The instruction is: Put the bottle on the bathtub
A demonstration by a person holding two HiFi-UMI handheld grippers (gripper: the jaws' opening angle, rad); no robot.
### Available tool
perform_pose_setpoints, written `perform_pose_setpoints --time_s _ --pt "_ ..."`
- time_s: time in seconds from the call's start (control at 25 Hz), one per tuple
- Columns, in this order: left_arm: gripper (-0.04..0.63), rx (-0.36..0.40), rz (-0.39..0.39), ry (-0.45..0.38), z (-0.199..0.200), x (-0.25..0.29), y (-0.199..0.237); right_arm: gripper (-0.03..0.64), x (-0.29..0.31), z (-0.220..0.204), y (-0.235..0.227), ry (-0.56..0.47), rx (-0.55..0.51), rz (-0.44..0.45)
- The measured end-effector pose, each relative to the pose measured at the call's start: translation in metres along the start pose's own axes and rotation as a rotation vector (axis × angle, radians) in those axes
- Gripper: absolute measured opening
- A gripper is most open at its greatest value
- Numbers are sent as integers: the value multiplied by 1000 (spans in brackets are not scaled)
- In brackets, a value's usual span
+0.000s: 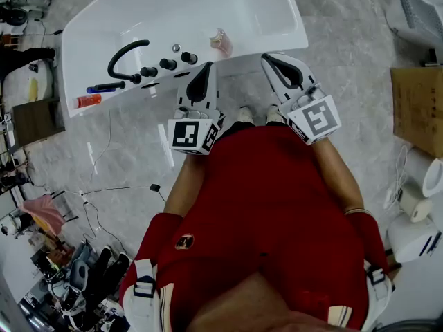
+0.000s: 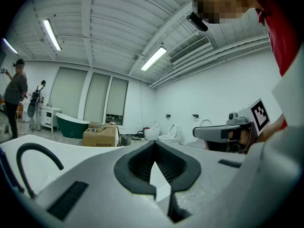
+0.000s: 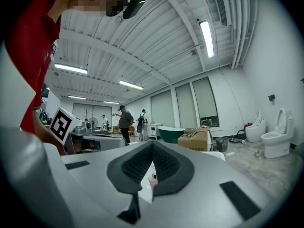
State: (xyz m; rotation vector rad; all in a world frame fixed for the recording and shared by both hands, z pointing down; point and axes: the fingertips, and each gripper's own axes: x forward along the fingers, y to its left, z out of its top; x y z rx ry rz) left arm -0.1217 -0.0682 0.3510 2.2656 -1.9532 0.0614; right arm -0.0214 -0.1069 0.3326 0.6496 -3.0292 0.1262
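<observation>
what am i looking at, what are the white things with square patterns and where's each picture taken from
A person holds two white tools with two jaws each: the left gripper and the right gripper; the patterned cubes are part of them. The head view looks down from a camera on the person's head; the other two come from cameras on the grippers. Below is a white bathtub with a small pink bottle by its near edge and a black curved tap. Both grippers' jaws are together, holding nothing.
</observation>
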Motion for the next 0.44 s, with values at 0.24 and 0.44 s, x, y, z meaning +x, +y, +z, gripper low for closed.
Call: perform_pose_setpoints --time_s 0.24,0.44 --pt "7 -5 3 7 -5 2 3 -3 2 -4 -2 2 1 -2" --pt "8 -4 3 9 -3 6 5 -3 3 -2 -4 6 1 -5"
